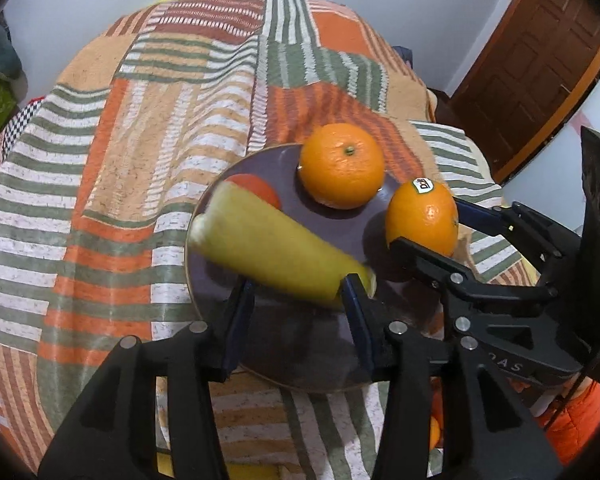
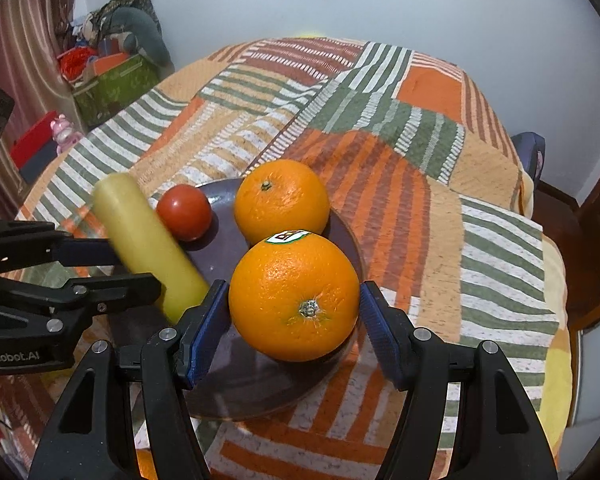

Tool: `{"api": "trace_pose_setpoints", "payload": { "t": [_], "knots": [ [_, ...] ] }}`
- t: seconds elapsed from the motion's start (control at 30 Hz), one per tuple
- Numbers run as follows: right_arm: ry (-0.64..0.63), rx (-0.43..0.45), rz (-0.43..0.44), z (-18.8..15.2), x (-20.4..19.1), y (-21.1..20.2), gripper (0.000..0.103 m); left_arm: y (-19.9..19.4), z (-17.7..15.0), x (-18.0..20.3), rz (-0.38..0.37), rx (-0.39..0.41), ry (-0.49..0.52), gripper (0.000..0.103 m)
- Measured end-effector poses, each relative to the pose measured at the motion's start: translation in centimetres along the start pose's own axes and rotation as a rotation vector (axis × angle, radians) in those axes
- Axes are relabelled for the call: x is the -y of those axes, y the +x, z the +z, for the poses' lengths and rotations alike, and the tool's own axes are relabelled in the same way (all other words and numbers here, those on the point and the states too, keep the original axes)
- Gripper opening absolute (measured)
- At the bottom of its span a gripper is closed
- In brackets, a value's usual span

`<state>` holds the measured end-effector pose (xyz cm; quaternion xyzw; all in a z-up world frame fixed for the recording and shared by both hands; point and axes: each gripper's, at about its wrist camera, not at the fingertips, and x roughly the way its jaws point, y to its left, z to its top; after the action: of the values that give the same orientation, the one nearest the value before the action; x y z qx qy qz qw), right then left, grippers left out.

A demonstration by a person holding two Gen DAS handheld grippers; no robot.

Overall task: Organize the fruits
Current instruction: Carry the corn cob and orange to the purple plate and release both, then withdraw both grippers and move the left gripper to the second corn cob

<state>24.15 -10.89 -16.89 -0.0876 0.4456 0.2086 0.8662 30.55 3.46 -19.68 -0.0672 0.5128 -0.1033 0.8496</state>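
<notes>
Both tools over the dark plate [image 2: 352,248] on the blanket-covered surface [image 1: 100,200]. Your left tool [image 1: 298,292] is clamped on the near end of a yellow, banana-like fruit [image 1: 276,248], blurred by motion, which slants forward and to the left of its fingers above the plate. Your right tool [image 2: 294,312] has its fingers spread to either side of the stickered orange [image 2: 294,300]; small gaps show at both pads, so it appears unclamped, and whether the orange rests fully on the plate cannot be told.

Straight ahead of the right tool, a second orange [image 2: 282,202] sits on the plate, nearly touching the first. A tomato [image 2: 185,217] lies ahead and to the left, just beside the yellow fruit.

To do this step well, lower the yellow fruit slowly onto the bare part of the plate in front of the left tool, keeping it off the tomato, and part the fingers only once it rests flat. Draw the right tool straight back so its pads do not nudge the orange; round fruit probably rolls.

Legible writing: a white sticker [image 2: 287,236] on the near orange, its print only partly readable; "enRobot.AI" on the left tool's body.
</notes>
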Motion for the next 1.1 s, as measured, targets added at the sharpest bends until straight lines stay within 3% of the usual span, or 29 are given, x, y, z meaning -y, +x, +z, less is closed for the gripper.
{"api": "trace_pose_setpoints", "payload": {
  "t": [0.53, 0.9, 1.1],
  "knots": [
    [0.003, -0.028, -0.01, 0.7, -0.3, 1.2, 0.063, 0.9, -0.4, -0.4, 0.015, -0.023, 0.013, 0.045],
    [0.003, 0.07, -0.004, 0.6, -1.5, -4.2, 0.068, -4.5, -1.4, -0.2, 0.049, 0.084, 0.014, 0.047],
    [-0.021, 0.105, 0.01, -0.4, -3.1, -7.2, 0.069, -8.6, -2.9, -0.9, 0.095, 0.156, 0.013, 0.06]
  ]
}}
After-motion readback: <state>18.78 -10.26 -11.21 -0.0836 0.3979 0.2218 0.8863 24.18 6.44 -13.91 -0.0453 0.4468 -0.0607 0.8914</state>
